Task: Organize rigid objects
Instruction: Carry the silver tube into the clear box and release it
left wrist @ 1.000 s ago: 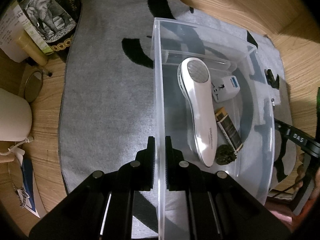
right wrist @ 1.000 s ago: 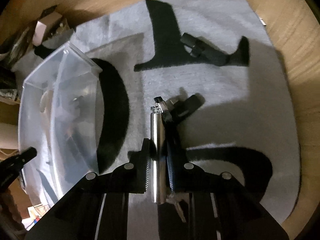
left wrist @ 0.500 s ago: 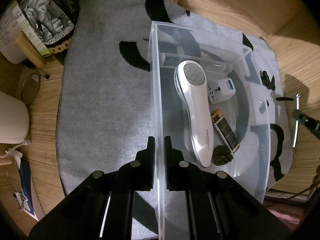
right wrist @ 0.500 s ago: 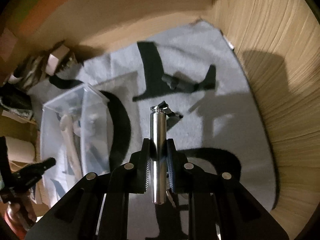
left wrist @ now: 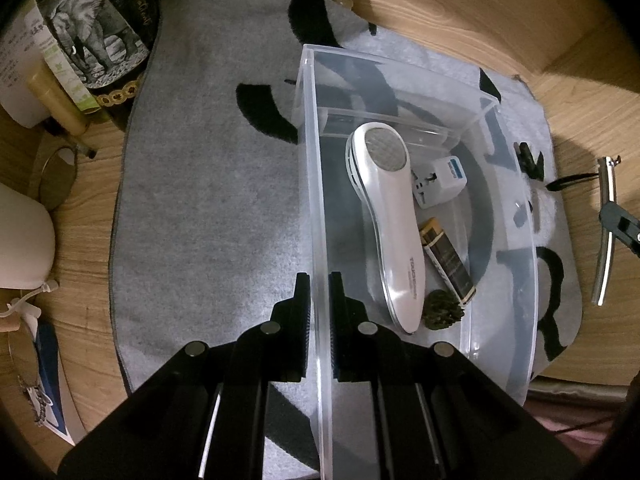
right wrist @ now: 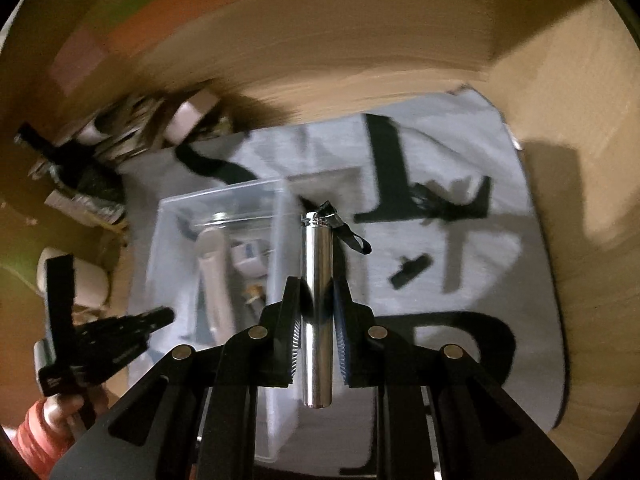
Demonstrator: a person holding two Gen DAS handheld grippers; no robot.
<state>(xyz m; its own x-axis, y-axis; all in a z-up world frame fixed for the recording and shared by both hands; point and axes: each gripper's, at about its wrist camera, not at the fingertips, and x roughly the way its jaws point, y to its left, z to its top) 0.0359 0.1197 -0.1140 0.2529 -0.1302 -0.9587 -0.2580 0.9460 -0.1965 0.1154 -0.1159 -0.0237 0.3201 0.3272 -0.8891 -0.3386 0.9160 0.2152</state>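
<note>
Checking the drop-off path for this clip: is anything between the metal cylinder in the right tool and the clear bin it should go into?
Nothing visible blocks it. The metal cylinder is clamped in the right tool, above the mat, beside the clear bin. The bin's top is open. The left tool grips only its near wall.

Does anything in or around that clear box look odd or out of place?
Mildly: a spiky pinecone-like lump lies in the clear plastic bin among gadgets: a white handheld device, a plug adapter, a battery. Nothing looks spilled or broken.

Shiny metal cylinder point(right wrist: 317, 300) with black strap, upright above clear plastic bin point(left wrist: 516, 240) (white handheld device point(left wrist: 390, 216), adapter inside)
</note>
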